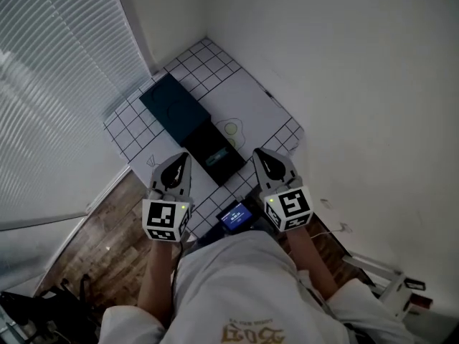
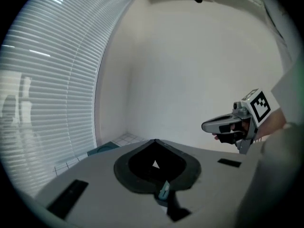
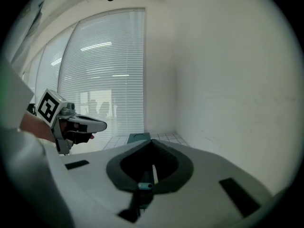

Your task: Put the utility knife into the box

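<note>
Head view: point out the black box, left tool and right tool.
black box [image 1: 206, 142], head view, bare dark inside.
left tool [image 1: 185, 156], head view, its tips.
right tool [image 1: 256, 153], head view, its tips.

The left hand-held gripper [image 1: 183, 159] and the right hand-held gripper [image 1: 258, 155] are level with each other, apart, ahead of the torso [image 1: 237, 285], pointing forward and slightly down. Both pairs of jaws are closed and empty.

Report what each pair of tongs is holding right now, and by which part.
Nothing is held. The left tongs and the right tongs are both shut, with nothing between their jaws.
</note>
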